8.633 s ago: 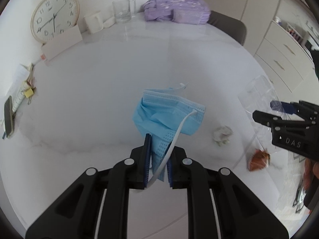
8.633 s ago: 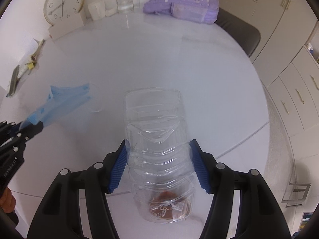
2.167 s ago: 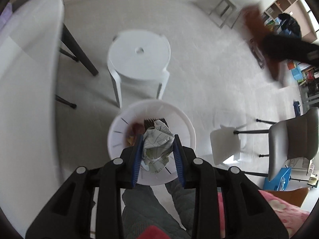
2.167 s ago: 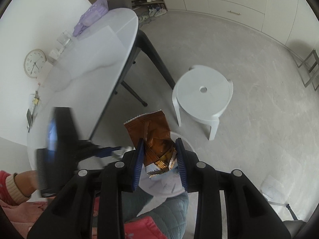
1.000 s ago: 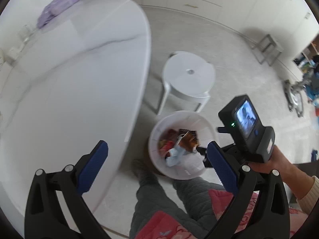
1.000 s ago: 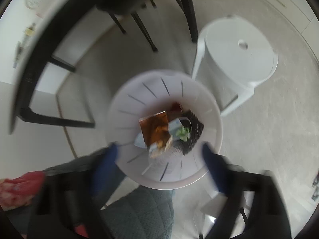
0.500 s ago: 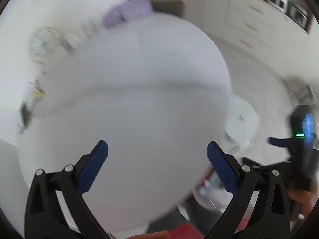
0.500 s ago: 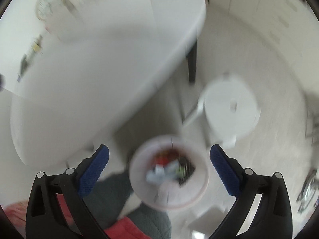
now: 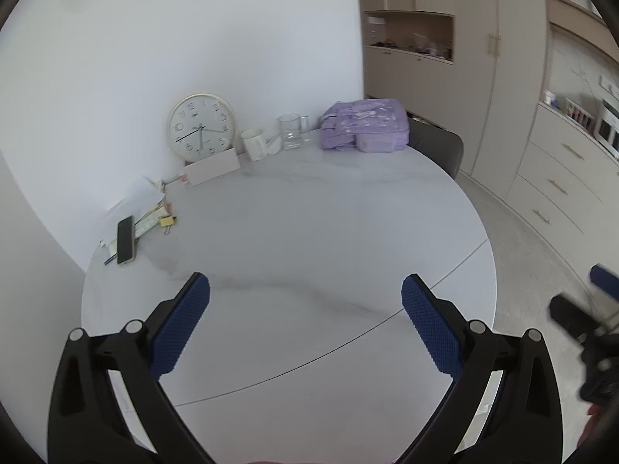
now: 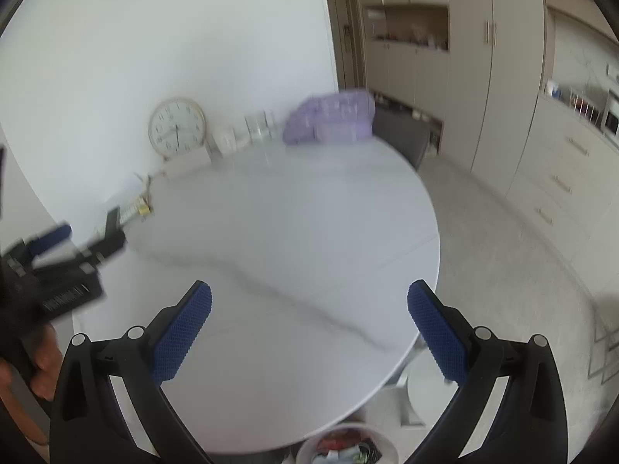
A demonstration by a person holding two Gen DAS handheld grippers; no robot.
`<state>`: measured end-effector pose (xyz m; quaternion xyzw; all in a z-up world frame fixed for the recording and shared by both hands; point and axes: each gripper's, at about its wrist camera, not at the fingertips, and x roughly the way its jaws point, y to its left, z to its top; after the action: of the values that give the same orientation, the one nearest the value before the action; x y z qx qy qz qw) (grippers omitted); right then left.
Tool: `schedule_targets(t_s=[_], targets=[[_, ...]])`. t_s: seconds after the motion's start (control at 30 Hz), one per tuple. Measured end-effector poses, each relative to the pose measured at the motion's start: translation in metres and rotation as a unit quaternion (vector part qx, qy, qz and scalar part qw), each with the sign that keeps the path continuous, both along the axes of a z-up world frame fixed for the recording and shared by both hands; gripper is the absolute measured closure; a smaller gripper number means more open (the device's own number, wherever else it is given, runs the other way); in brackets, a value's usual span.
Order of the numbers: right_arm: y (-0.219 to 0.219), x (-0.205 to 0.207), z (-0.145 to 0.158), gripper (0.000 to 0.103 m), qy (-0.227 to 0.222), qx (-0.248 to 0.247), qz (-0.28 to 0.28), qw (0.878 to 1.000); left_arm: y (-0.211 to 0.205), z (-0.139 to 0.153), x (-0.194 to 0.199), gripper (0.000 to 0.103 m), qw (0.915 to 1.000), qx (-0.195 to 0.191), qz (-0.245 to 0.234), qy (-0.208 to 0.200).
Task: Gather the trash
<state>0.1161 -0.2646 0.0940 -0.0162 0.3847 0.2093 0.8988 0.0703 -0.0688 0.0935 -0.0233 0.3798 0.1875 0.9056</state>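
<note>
Hovering above the round marble worktop (image 9: 309,232), both sets of fingers spread about as wide as they go and gripping nothing: left gripper (image 9: 305,324) over the worktop's near half, right gripper (image 10: 309,328) over the worktop's near right edge. Showing no wrapper, tissue or other scrap anywhere on the bare middle of the worktop. Sitting on the floor just below the worktop's near edge, half hidden under it: the white bin (image 10: 348,450), loaded with mixed trash (image 10: 340,446) in red, white and dark scraps. Lining the worktop's far side, against the wall: a clock (image 9: 201,127), a white mug (image 9: 253,144), a glass mug (image 9: 293,130) and a purple bag (image 9: 365,125); at the worktop's far left edge, a phone (image 9: 125,239) lying on loose papers (image 9: 135,201). None of these looking like rubbish.

Judging by the loaded bin and the bare surface: collecting apparently at or near its end, with the step in hand being a look over the worktop for anything missed. Next move calling for a scan of the worktop's edges and the floor around the bin, then, only if a stray piece turns up, lowering the nearer fingers around it and closing before carrying it to the bin.
</note>
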Motion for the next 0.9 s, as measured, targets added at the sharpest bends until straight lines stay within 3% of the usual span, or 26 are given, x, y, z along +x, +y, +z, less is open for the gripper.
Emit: schedule_targets(t_s=[0.33,0.9], targets=[[0.024,-0.005,0.005,0.002,-0.003,0.014,0.037,0.999,0.02,-0.021,-0.01,0.008,0.9978,-0.059,-0.002,0.03],[0.019,-0.012,-0.008,0.002,0.015,0.002,0.024,1.0,0.009,-0.026,-0.008,0.008,0.9975,-0.06,-0.024,0.028]])
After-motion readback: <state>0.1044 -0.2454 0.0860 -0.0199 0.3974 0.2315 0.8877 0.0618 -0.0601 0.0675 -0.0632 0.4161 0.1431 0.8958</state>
